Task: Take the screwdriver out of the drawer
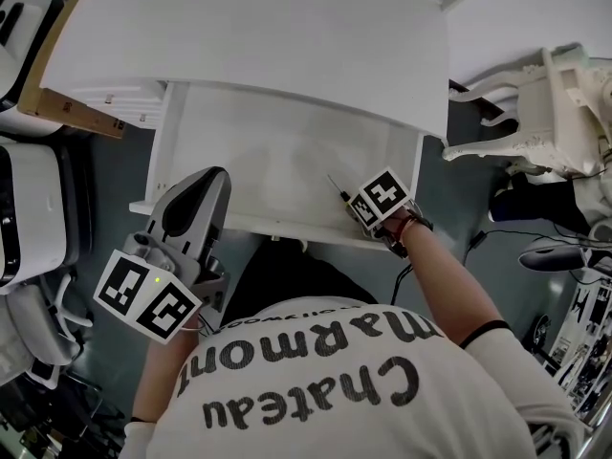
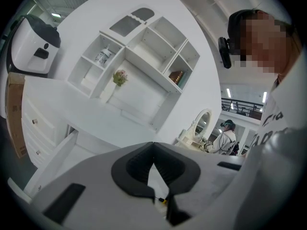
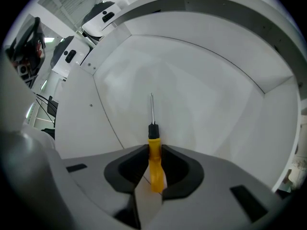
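White desk (image 1: 287, 46) with its drawer (image 1: 277, 161) standing open on the near side. The drawer's interior is white.

Right tongs (image 1: 356, 202) are inside the drawer, toward its front right corner, with the marker cube uppermost. In the right gripper view the right tongs (image 3: 154, 150) are clamped on the yellow handle of the screwdriver (image 3: 153, 140). Both pads press the sides of the handle. The black collar and thin metal shaft project forward beyond the tips, over the drawer floor. Whether the shaft's end touches that floor cannot be determined. In the head view the screwdriver (image 1: 337, 187) shows just ahead of the right tongs, pointing toward the back of the drawer.

Left tongs (image 1: 214, 176) are well apart from the right tongs, to their left. Their tips show over the front left part of the drawer. The left gripper view shows the left tongs (image 2: 153, 144) closed together at the tips, with nothing held between them. Beyond those tips a white shelf unit (image 2: 144, 56) stands on the desk.
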The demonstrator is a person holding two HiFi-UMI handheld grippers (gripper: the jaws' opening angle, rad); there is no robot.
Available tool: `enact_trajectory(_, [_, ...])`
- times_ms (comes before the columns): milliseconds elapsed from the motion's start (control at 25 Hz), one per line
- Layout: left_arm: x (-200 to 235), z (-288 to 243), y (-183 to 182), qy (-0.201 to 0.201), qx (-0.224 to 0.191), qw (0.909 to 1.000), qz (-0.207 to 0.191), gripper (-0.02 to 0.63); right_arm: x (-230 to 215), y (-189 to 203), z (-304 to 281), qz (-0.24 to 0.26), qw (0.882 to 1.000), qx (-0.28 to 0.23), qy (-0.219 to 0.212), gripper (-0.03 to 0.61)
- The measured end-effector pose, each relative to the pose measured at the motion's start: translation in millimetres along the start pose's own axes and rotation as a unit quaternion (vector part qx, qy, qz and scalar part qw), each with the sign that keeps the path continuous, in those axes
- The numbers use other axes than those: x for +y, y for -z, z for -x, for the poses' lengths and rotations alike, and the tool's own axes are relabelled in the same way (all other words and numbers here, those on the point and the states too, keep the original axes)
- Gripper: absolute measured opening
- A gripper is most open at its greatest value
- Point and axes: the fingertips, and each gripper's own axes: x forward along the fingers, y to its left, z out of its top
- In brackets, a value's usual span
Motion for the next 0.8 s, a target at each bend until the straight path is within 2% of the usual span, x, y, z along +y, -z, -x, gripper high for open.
enact_trajectory(800, [-20.9, -2.7, -13.2, 0.012, -0.001, 0.9997, -0.021, 0.023, -4.5, -4.8, 17.4, -0.018, 0.999, -0.038, 0.010, 0.087])
